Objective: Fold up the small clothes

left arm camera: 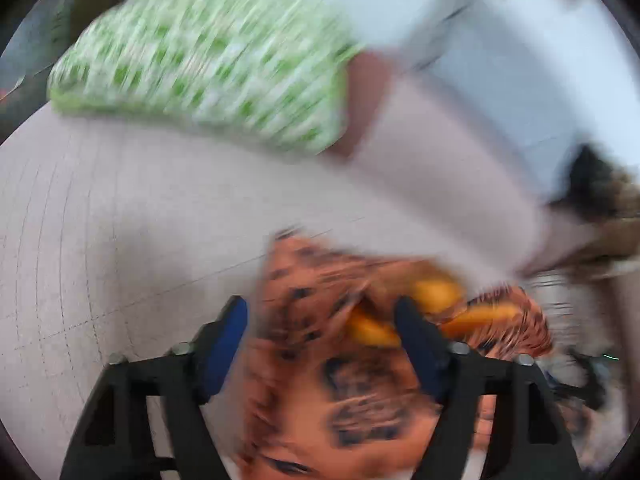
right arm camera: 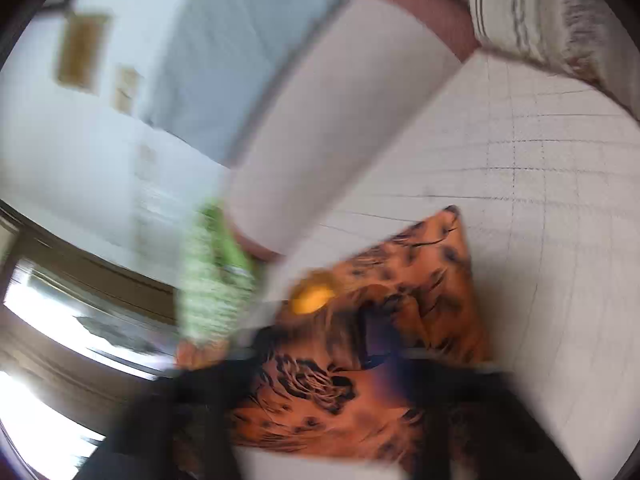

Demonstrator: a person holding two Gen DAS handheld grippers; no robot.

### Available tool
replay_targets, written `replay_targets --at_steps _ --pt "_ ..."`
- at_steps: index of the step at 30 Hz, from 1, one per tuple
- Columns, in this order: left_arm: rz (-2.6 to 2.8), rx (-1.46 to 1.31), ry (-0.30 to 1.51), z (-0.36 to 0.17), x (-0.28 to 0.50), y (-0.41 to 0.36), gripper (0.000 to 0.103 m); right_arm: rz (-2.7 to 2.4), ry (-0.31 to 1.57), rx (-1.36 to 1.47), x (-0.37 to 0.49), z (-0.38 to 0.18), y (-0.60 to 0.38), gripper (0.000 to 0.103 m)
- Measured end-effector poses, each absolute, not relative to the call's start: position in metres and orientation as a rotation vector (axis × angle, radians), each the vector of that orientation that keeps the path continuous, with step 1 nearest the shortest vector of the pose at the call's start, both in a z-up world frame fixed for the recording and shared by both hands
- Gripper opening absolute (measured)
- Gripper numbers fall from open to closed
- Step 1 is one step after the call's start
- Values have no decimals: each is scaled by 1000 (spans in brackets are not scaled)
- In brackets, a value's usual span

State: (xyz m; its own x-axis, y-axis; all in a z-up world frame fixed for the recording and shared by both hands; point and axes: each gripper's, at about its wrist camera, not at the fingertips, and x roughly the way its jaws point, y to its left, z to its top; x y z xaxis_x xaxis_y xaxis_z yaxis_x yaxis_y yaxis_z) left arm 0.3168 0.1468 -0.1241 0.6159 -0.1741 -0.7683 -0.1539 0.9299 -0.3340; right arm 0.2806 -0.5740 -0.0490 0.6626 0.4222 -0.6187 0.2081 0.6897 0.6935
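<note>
An orange garment with black tiger print and a yellow patch (left arm camera: 340,360) lies on the white gridded bed sheet (left arm camera: 120,240). In the left wrist view my left gripper (left arm camera: 320,328) stands open, its blue-padded fingers on either side of the cloth. The same garment fills the lower middle of the right wrist view (right arm camera: 360,360). My right gripper (right arm camera: 320,380) is heavily motion-blurred; one blue pad (right arm camera: 380,340) shows against the cloth, and I cannot tell how the jaws stand.
A green-and-white patterned pillow (left arm camera: 200,68) lies at the back of the bed, also seen in the right wrist view (right arm camera: 212,272). A striped pillow (right arm camera: 540,20) sits at top right. A pale padded headboard (right arm camera: 340,120) with a dark red edge borders the bed.
</note>
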Motion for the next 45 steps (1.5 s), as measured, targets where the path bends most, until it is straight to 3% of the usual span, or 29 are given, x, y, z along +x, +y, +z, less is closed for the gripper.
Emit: replay_targets --at_steps 3,9,15,16,17,18,19,22,27,31,32,34,35,37,39,45 --pt "70 -410 981 -160 331 168 76 115 868 797 267 -75 -566 91" --pt "1 -379 837 -134 263 186 80 126 911 504 237 -65 -549 91" --pt "-173 -238 1043 -182 261 130 81 190 1083 526 260 -108 -539 89" --pt "-139 -205 1049 -187 261 123 76 172 1079 490 260 -107 -533 81" --pt "-110 -134 1017 -186 263 113 61 166 1095 473 261 -106 -529 55" --pt "-141 -93 1037 -182 270 103 15 186 1132 512 265 -109 -528 29" --pt "-153 -121 1069 -178 276 99 13 177 1149 511 268 -106 -524 18" --pt "-125 -110 1045 -142 280 92 12 173 1140 522 265 -80 -521 17" --pt "-177 -128 917 -75 217 97 12 244 1056 502 220 -7 -512 16" --pt "-213 -156 906 -75 137 103 14 256 1054 488 151 10 -517 17" --pt "-218 -149 923 -94 118 98 15 254 1075 487 134 4 -522 19" --pt "-231 -117 1006 -136 97 98 30 256 1156 491 99 -38 -531 26" --pt "-213 -110 1054 -157 96 105 35 222 1217 477 90 -59 -534 48" --pt "-188 -158 1104 -183 94 119 43 149 1277 449 69 -92 -543 70" --pt "-180 -222 1042 -170 93 135 49 151 1189 467 56 -78 -551 69" --pt "-178 -152 886 -123 132 141 52 174 990 437 75 -23 -560 70"
